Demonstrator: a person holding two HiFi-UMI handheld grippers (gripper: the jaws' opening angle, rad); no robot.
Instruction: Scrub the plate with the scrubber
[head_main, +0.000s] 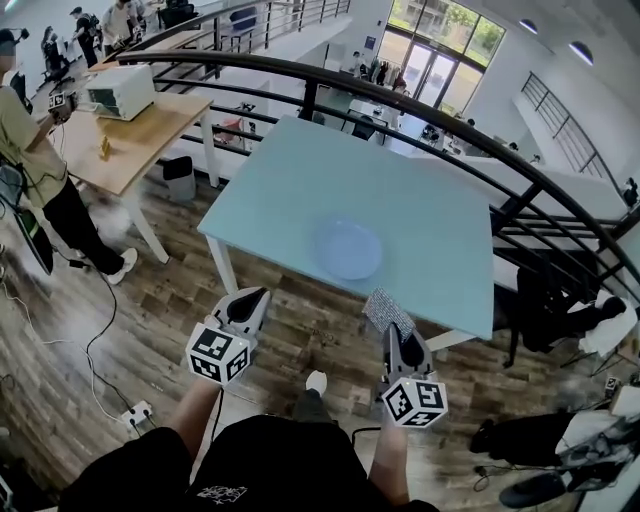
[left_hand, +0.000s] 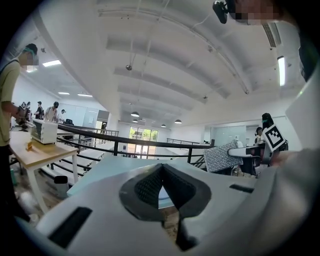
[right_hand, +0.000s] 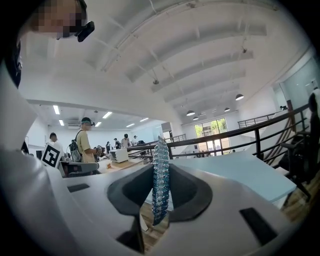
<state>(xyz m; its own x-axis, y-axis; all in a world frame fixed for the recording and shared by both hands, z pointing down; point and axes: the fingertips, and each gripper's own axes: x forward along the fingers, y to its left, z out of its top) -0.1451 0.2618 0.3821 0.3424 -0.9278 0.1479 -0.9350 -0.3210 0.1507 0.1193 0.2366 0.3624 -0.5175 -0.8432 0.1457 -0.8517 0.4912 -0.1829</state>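
Blue glittery mesh is standing edge-on between the pads of the right gripper (right_hand: 161, 165). Its jaws are pinching the scrubber (head_main: 388, 311) by the lower end, and the free end is sticking up past the tips. The left gripper (left_hand: 161, 175) is holding its jaws together with nothing between them. Both are hovering short of the near edge of the pale blue table (head_main: 330, 160), and the plate (head_main: 347, 249) is sitting on it just beyond, untouched.

The scrubber is looking light, thin and floppy, so a low grip is probably leaving the working end free to bend. The plate is looking shallow and smooth and is likely to slide under pressure, so its near rim seems the place to pin it. Its tint is nearly matching the table, making the rim hard to trace, and whether it is glass or plastic is not showing.
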